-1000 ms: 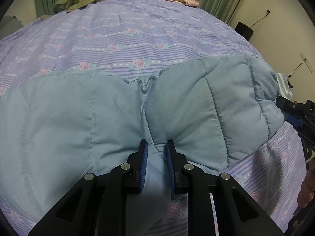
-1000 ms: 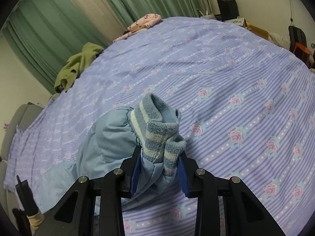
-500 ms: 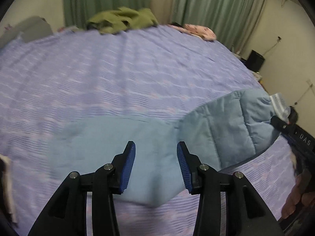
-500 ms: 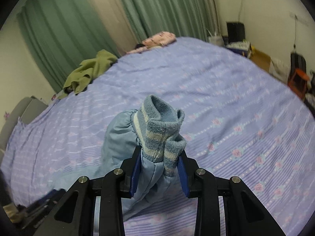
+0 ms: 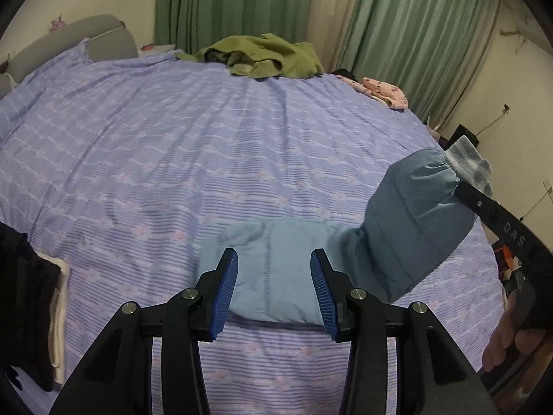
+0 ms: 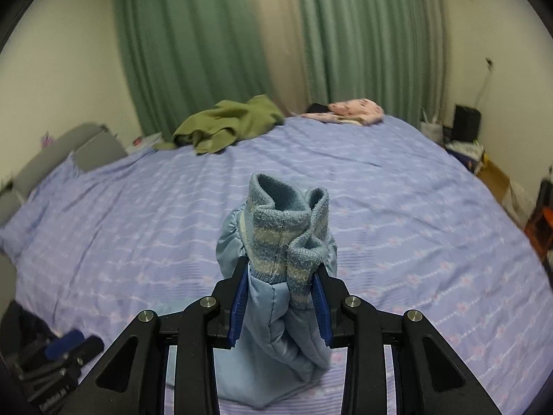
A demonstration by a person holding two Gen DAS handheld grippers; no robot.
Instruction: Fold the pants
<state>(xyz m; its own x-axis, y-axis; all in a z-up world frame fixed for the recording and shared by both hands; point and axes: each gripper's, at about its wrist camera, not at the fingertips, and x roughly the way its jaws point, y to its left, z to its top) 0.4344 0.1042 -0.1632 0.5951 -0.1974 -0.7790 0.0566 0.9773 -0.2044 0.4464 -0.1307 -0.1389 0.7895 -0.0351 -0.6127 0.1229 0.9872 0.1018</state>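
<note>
The light blue quilted pants (image 5: 276,269) lie on the purple flowered bed cover (image 5: 207,145). Their right part (image 5: 411,221) is lifted off the bed. My left gripper (image 5: 274,287) is open and empty, held above the flat part of the pants. My right gripper (image 6: 280,297) is shut on the striped knit cuff (image 6: 287,231) of the pants and holds it up; the leg hangs below it. In the left wrist view the right gripper (image 5: 466,192) is at the far right, with the cuff (image 5: 468,164) in it.
An olive green garment (image 5: 262,57) and a pink patterned garment (image 5: 383,91) lie at the bed's far edge, before green curtains (image 6: 207,41). Dark and white folded cloth (image 5: 38,311) sits at the bed's left edge. A grey headboard (image 5: 69,39) is far left.
My left gripper has let go of the pants, opened and pulled back up. My right gripper has raised the cuff higher, lifting that leg off the bed.
</note>
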